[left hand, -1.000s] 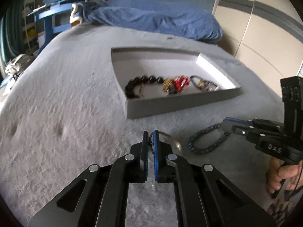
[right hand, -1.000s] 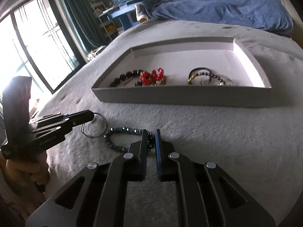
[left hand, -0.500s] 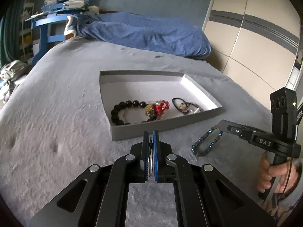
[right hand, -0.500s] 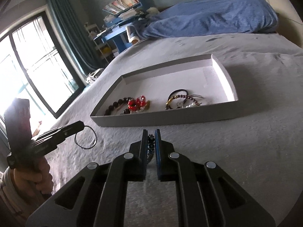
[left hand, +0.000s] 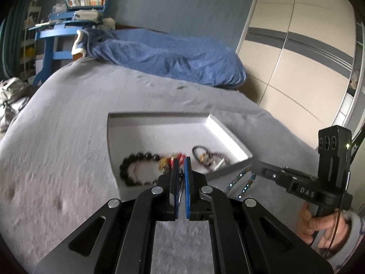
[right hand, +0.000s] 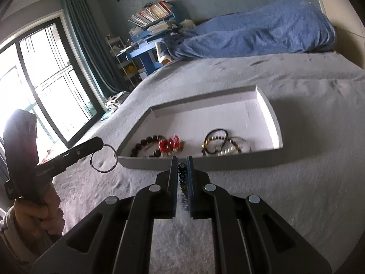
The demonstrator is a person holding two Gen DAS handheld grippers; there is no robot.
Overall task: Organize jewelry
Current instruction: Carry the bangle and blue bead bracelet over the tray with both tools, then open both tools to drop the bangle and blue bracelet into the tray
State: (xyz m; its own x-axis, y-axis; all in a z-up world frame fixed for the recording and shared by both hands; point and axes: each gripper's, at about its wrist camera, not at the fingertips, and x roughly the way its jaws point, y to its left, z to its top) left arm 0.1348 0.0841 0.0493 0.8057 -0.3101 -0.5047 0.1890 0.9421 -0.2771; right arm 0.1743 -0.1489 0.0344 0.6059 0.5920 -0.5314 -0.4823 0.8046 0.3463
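A shallow white box [left hand: 230, 134] [right hand: 271, 123] lies on the grey bed and holds a black bead bracelet [left hand: 127, 166] [right hand: 146, 145], a red and gold piece [right hand: 170, 145] and a tangle of dark and silver bangles [left hand: 211, 158] [right hand: 224, 146]. My left gripper [left hand: 181, 159] is shut on a thin wire ring [right hand: 103, 158], lifted above the bed near the box's front wall. My right gripper [right hand: 182, 158] is shut on a blue bead bracelet [left hand: 239, 180] [right hand: 181, 173], which hangs from its tips just before the box.
A blue duvet [left hand: 164, 57] [right hand: 251, 34] is bunched at the bed's far end. A blue shelf with books [left hand: 68, 20] [right hand: 148, 34] stands beyond the bed. Wardrobe doors [left hand: 296, 57] are on the right and a window [right hand: 34, 80] on the left. A hand [left hand: 324, 228] grips each handle.
Both grippers have lifted off the bed and come toward the box, each carrying its piece: the wire ring on the left, the blue bracelet on the right.
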